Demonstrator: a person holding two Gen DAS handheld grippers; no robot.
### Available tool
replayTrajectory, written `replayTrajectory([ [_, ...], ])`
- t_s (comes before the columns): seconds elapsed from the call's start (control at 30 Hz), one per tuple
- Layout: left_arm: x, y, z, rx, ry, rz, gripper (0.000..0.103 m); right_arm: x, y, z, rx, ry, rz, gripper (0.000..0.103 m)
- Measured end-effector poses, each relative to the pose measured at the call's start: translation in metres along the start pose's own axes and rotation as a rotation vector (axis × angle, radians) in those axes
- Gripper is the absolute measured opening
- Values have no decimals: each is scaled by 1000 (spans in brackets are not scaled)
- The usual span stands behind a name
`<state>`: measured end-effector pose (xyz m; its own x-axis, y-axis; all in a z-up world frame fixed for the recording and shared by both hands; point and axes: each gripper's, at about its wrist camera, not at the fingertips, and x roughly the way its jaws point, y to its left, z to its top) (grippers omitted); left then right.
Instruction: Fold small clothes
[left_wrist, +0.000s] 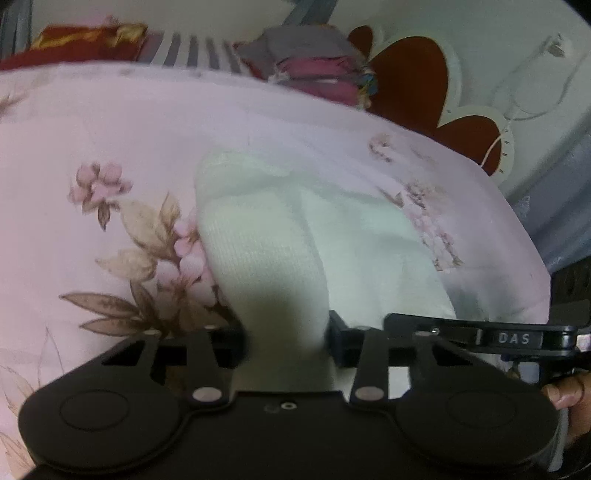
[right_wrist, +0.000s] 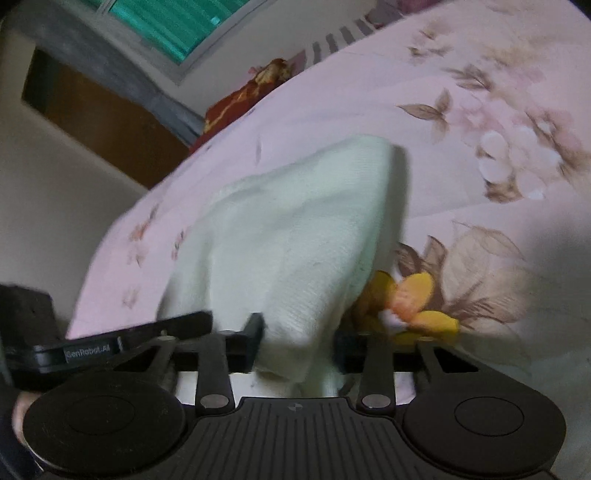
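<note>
A small white knit garment (left_wrist: 273, 243) lies on a pink floral bedsheet (left_wrist: 110, 140). My left gripper (left_wrist: 288, 336) is shut on one edge of the garment, which bulges up between its fingers. In the right wrist view the same white garment (right_wrist: 295, 236) is lifted into a peak. My right gripper (right_wrist: 299, 343) is shut on another edge of it. A yellow and orange printed patch (right_wrist: 410, 302) shows under the lifted cloth at the right. The other gripper's black body (left_wrist: 517, 338) lies close to the right in the left wrist view.
A pile of grey and maroon folded clothes (left_wrist: 314, 62) and a red and gold cloth (left_wrist: 85, 40) lie at the far edge of the bed. A red and white flower mat (left_wrist: 417, 85) lies on the floor beyond. A window (right_wrist: 166, 22) and wooden door (right_wrist: 103, 122) stand behind the bed.
</note>
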<state>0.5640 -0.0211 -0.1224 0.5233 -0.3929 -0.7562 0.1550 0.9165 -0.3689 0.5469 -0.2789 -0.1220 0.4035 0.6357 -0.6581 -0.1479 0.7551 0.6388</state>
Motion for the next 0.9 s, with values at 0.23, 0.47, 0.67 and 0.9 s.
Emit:
replayTrajectory([
  [0.23,-34,-8,1,121,-30,-8,36,-19,42,-13,-101,-76,-101,30],
  [0.47,-83,21,-3,169,-68,-45,36,-24,111,-33,-167,-127,-155,30],
  [0.67,-138,84,-9,173,-82,-27,36,4,180,-56,-185,-146,-149,30],
  [0.9,-188,169,-22,124,-74,24,36,72,257,-83,-207,-112,-98,30],
])
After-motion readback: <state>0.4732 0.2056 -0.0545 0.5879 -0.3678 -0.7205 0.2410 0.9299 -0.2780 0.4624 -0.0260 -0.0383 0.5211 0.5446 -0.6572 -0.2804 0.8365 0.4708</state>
